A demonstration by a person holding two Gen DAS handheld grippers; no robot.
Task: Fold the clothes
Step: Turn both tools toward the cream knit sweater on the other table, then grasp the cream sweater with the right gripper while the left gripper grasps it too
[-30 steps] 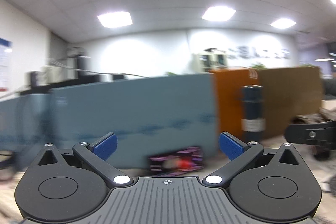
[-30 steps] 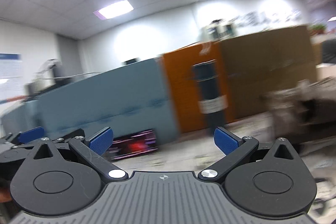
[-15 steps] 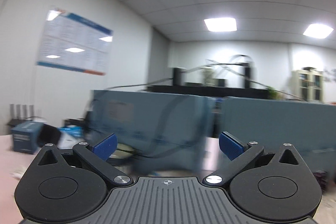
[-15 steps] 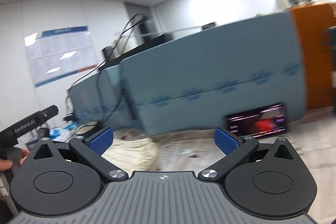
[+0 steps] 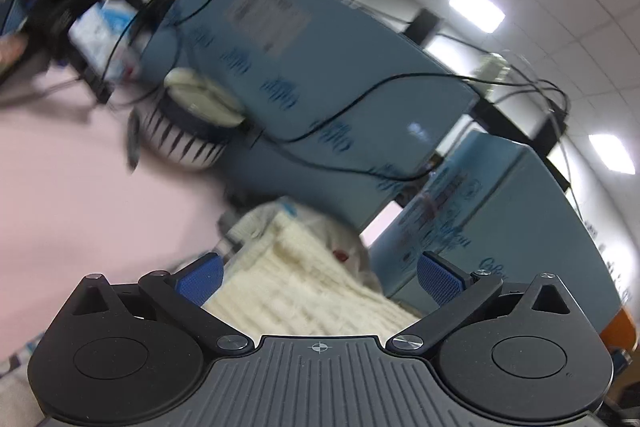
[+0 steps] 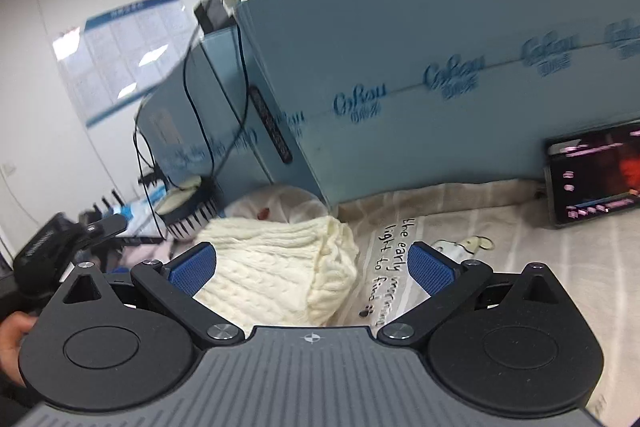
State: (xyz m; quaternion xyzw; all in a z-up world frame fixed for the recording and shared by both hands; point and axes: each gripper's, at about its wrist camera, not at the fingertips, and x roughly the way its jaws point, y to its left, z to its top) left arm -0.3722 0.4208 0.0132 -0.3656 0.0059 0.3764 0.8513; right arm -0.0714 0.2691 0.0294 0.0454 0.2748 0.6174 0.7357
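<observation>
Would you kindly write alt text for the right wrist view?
Open right gripper points at a cream knit sweater lying bunched on a beige printed cloth. Blue partition panels stand behind, with a lit screen at right.

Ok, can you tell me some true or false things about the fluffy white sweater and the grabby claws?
1. The cream knit sweater lies on the cloth with writing. True.
2. The right gripper is squeezing the sweater. False: its jaws are wide open, holding nothing.
3. The left gripper is open too. True.
4. The small screen leaning on the blue board is switched off. False: it is lit.
5. The sweater is red. False: it is cream white.
</observation>
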